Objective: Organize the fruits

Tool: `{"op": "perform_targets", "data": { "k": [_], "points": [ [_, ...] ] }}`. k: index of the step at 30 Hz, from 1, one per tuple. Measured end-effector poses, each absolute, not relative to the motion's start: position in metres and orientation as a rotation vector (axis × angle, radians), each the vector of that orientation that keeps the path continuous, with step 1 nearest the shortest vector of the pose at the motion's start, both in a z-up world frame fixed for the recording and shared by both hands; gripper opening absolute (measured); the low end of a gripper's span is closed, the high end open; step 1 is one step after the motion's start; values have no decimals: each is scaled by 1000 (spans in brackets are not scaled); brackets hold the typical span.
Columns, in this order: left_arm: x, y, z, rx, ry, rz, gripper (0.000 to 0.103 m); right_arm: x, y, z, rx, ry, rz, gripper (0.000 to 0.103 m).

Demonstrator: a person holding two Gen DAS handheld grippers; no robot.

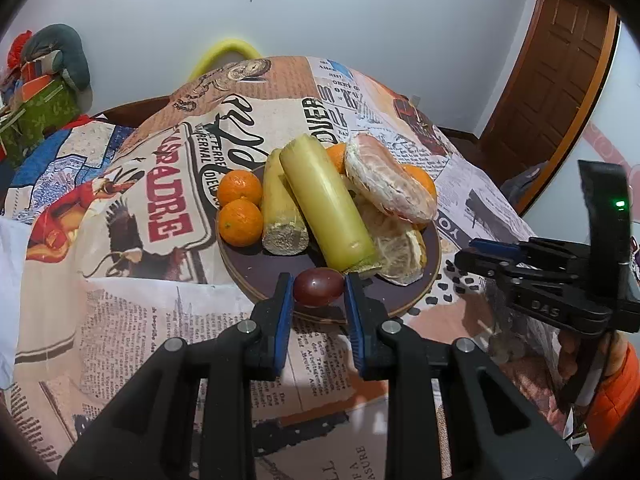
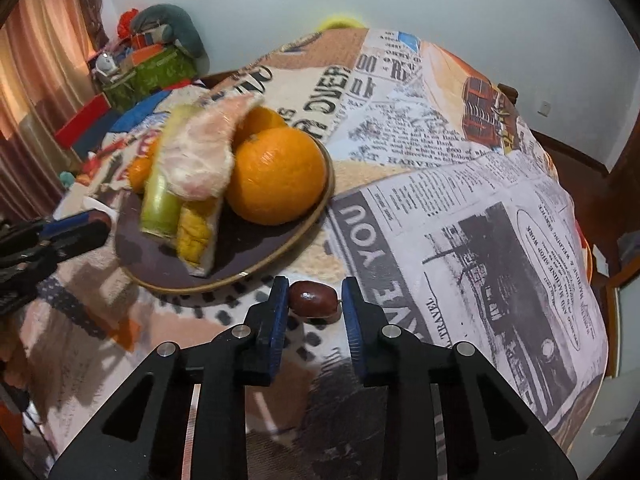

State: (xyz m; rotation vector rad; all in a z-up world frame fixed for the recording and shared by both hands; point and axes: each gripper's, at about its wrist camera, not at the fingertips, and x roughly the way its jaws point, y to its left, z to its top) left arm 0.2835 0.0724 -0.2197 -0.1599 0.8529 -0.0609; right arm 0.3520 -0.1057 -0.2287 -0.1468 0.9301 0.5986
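Note:
A round dark plate (image 1: 272,268) on the newspaper-print cloth holds small oranges (image 1: 239,222), two sugarcane pieces (image 1: 326,208), a peeled pomelo segment (image 1: 390,182) and peel. My left gripper (image 1: 319,286) is shut on a dark red grape (image 1: 319,286) above the plate's near rim. My right gripper (image 2: 314,300) is shut on a brown-red date (image 2: 312,299), touching both pads by its ends, just in front of the plate (image 2: 168,268). A large orange (image 2: 276,176) sits on the plate's right side. The right gripper also shows in the left wrist view (image 1: 464,258).
The printed cloth (image 2: 460,184) covers a domed table that falls away at the right and front. A green box with clutter (image 2: 148,72) stands at the back left. A wooden door (image 1: 556,80) is at the right. The left gripper's fingers (image 2: 68,232) show at the plate's left.

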Motion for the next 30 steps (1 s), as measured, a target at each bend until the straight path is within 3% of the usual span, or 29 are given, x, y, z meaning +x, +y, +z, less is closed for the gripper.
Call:
{"op": "perform_targets", "data": {
  "k": [7, 21, 26, 30],
  "points": [
    [286, 78, -214, -145, 836, -47, 25, 346, -93, -204, -117, 868, 652, 25],
    [303, 83, -232, -136, 883, -40, 26, 354, -73, -213, -122, 877, 681, 25],
    [302, 84, -232, -139, 880, -31, 31, 355, -73, -214, -127, 880, 676, 36],
    [297, 85, -225, -137, 869, -22, 31, 354, -76, -211, -125, 866, 670, 38]
  ]
}}
